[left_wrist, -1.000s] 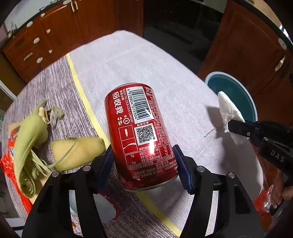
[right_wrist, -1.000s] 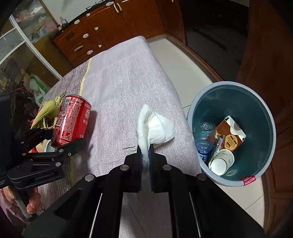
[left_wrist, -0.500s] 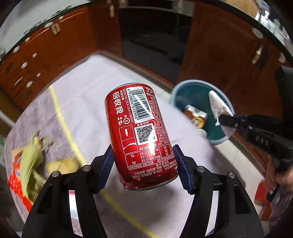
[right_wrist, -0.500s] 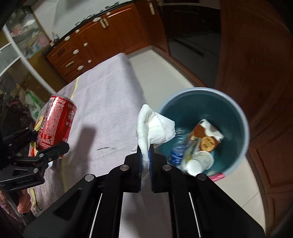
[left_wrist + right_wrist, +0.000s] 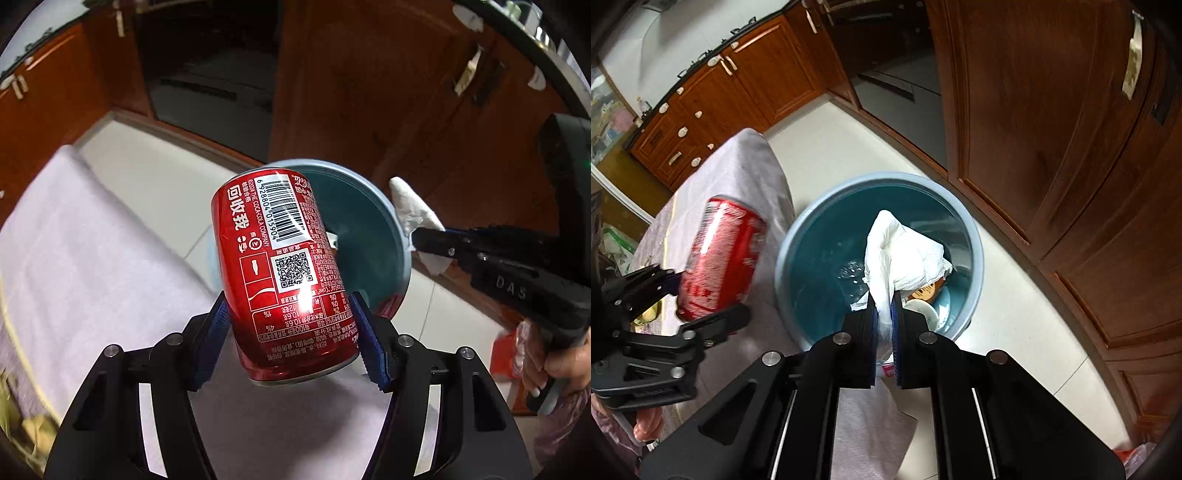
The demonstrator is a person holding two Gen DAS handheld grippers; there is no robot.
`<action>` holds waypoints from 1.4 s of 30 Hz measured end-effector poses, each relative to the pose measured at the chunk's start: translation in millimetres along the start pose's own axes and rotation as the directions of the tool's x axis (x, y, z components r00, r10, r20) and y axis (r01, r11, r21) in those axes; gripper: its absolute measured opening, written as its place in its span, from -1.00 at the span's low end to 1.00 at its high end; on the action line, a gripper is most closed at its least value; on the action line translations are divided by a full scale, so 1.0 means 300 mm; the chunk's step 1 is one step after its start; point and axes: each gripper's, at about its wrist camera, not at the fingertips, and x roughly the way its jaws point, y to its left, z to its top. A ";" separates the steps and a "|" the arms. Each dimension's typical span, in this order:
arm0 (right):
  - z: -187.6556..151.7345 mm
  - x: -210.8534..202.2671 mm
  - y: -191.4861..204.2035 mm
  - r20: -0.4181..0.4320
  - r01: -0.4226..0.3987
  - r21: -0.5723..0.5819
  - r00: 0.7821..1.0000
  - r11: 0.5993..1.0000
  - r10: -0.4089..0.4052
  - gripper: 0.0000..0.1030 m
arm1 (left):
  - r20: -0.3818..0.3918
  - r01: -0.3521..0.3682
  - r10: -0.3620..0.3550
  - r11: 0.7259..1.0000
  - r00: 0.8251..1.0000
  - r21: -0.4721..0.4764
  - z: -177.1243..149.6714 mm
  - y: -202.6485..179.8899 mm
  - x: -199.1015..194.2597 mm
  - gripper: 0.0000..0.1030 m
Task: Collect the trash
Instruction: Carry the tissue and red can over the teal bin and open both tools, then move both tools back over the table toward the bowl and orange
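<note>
Two items now carried off the table: your right tongs pinch the tissue over the bin; left tongs clamp the can nearing its rim. Drop comes next.

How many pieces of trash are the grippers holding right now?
2: a red soda can clamped in the left gripper beside the bin, and a crumpled white tissue pinched in the right gripper over the bin.

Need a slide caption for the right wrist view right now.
Right claw pinches a crumpled tissue over the blue bin; left claw brings a red can.
</note>
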 end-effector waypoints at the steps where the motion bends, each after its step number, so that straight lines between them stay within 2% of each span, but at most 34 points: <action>1: 0.002 0.014 -0.008 -0.011 0.001 0.004 1.000 1.000 -0.001 -0.87 | -0.009 0.007 -0.007 1.000 1.000 0.004 -0.004 -0.025 0.017 0.25; 7: 0.016 0.059 -0.033 -0.038 0.004 0.012 0.999 1.000 -0.004 -0.87 | -0.078 0.024 -0.022 0.999 0.997 0.025 0.030 -0.045 0.139 0.29; 9: 0.027 0.069 -0.034 -0.044 0.004 0.009 0.999 1.000 -0.004 -0.87 | -0.086 0.014 -0.012 1.000 0.996 0.026 0.014 -0.053 0.144 0.46; 10: 0.033 0.073 -0.033 -0.045 0.006 0.004 0.999 1.000 -0.006 -0.87 | -0.081 0.007 -0.005 1.000 0.997 0.027 0.013 -0.050 0.148 0.48; 16: 0.038 0.086 -0.035 -0.049 0.007 -0.002 0.999 1.000 -0.007 -0.87 | -0.102 -0.004 0.003 1.000 0.995 -0.007 0.000 -0.008 0.155 0.49; 19: 0.038 0.101 -0.024 -0.061 0.007 -0.006 0.998 1.000 -0.007 -0.87 | -0.087 -0.016 0.015 1.000 0.996 -0.015 -0.014 0.003 0.123 0.51; 21: 0.040 0.108 -0.017 -0.069 0.000 -0.007 0.998 1.000 0.000 -0.85 | -0.078 -0.021 0.020 1.000 0.997 -0.020 -0.024 0.014 0.103 0.57; 23: 0.044 0.108 -0.005 -0.067 0.000 -0.014 0.998 1.000 -0.001 -0.79 | -0.062 -0.029 0.027 0.999 0.998 -0.026 -0.032 0.020 0.076 0.83; 24: 0.046 0.103 0.001 -0.065 -0.002 -0.015 0.998 1.000 0.001 -0.71 | -0.047 -0.035 0.034 0.999 0.998 -0.027 -0.034 0.028 0.061 0.88; 25: 0.049 0.101 0.004 -0.066 -0.011 -0.011 0.998 1.000 0.010 -0.22 | -0.036 -0.035 0.034 0.999 0.999 -0.025 -0.039 0.025 0.052 0.90; 26: 0.053 0.093 0.008 -0.057 -0.014 -0.004 0.998 1.000 0.013 0.39 | -0.030 -0.033 0.032 0.999 0.999 -0.024 -0.041 0.023 0.041 0.90; 27: 0.057 0.079 0.012 -0.035 -0.005 0.000 0.999 1.000 0.005 0.55 | -0.024 -0.029 0.028 0.999 0.999 -0.023 -0.045 0.023 0.026 0.91; 42: 0.052 -0.023 0.090 -0.032 0.003 0.010 0.999 1.000 -0.002 0.69 | 0.024 -0.027 0.029 0.996 0.999 -0.085 -0.141 0.059 -0.149 0.92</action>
